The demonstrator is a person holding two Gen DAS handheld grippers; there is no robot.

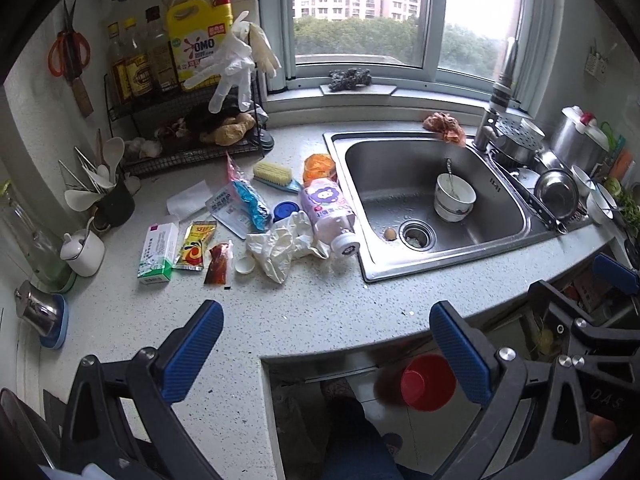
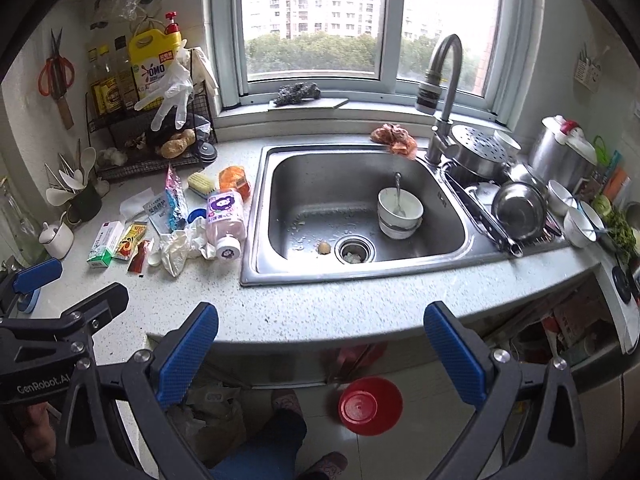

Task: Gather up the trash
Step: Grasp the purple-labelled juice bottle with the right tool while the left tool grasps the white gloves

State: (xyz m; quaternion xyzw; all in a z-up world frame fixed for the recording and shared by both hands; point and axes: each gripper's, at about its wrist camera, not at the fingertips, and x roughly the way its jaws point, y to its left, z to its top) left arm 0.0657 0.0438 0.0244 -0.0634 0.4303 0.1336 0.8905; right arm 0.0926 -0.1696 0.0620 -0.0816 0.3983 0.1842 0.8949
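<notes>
Trash heap left of steel sink (image 1: pixel 436 196): pink plastic bottle (image 1: pixel 326 216) toppled, crumpled white glove (image 1: pixel 280 246), sauce sachets (image 1: pixel 198 244), all on speckled tabletop (image 1: pixel 280 312). Left gripper (image 1: pixel 326 356) and right gripper (image 2: pixel 320 354) fingers spread, empty, hanging back, guessing they're picking a target.

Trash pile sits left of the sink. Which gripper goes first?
Left, probably. The left gripper hangs open in front of the crumpled glove and pink bottle. The right gripper, also open, faces the sink, farther from the pile.

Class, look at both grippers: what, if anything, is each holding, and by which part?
Nothing is held. The left gripper and right gripper are both open and empty above the counter.
</notes>
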